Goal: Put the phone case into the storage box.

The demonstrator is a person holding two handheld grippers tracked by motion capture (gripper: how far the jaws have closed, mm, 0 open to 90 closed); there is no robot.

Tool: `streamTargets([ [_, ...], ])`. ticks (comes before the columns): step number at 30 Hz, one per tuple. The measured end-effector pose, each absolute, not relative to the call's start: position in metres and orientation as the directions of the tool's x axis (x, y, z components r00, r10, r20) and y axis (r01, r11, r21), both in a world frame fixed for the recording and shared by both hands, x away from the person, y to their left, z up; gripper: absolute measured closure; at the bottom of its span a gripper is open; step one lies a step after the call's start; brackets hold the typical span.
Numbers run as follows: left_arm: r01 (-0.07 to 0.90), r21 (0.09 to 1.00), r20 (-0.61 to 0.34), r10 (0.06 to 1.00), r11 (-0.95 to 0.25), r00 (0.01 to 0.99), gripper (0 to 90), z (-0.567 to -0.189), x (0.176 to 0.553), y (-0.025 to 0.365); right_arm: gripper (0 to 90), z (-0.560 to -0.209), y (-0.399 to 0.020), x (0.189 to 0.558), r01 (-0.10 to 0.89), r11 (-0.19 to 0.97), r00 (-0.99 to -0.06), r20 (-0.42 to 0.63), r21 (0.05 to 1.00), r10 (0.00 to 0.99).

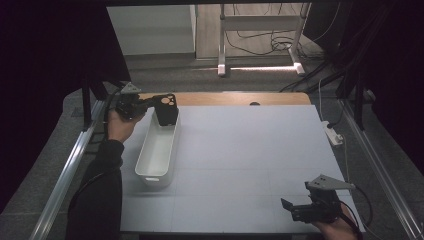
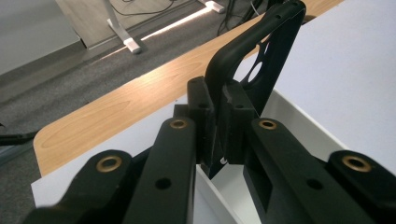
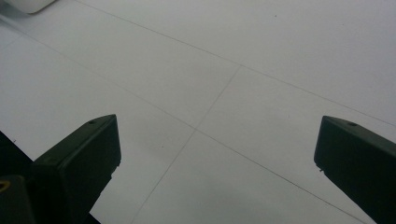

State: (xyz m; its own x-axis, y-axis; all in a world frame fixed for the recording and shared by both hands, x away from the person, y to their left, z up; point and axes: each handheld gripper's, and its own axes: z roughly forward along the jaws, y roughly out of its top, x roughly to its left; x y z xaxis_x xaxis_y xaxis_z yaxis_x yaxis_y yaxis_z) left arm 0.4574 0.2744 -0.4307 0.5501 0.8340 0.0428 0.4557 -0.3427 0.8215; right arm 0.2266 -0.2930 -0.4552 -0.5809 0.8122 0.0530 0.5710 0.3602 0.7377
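Note:
A flat black plastic case (image 1: 167, 107) with round cut-outs hangs upright over the far end of a long white bin (image 1: 144, 145). My left gripper (image 1: 152, 102) is shut on the case's edge, held by a hand at the table's far left. In the left gripper view the two jaws (image 2: 218, 107) pinch the thin rim of the case (image 2: 261, 46), with the bin's wall (image 2: 299, 121) just below. My right gripper (image 1: 287, 207) rests at the near right corner, open. In its own view the jaws (image 3: 217, 135) stand wide apart over bare white table, nothing between them.
The white table top (image 1: 250, 150) ends in a wooden strip (image 1: 235, 98) at the back. A white power strip (image 1: 334, 134) lies off the right edge. Metal rails (image 1: 75, 155) run along both sides, and a desk frame with cables (image 1: 222, 50) stands on the floor beyond.

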Motion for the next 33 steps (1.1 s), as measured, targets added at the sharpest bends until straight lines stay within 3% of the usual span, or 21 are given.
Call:
streamTargets([
  [19,0.449,0.848,-0.011,0.839,-0.281,0.544,81.8,-0.443,0.467,0.278,0.7,-0.455,-0.293,0.227,0.572,0.366,-0.581,0.048,0.734,0.812],
  [33,0.486,0.830,-0.014,0.860,-0.274,0.510,73.0,-0.451,0.474,0.273,0.9,-0.455,-0.293,0.227,0.574,0.366,-0.581,0.048,0.732,0.813],
])
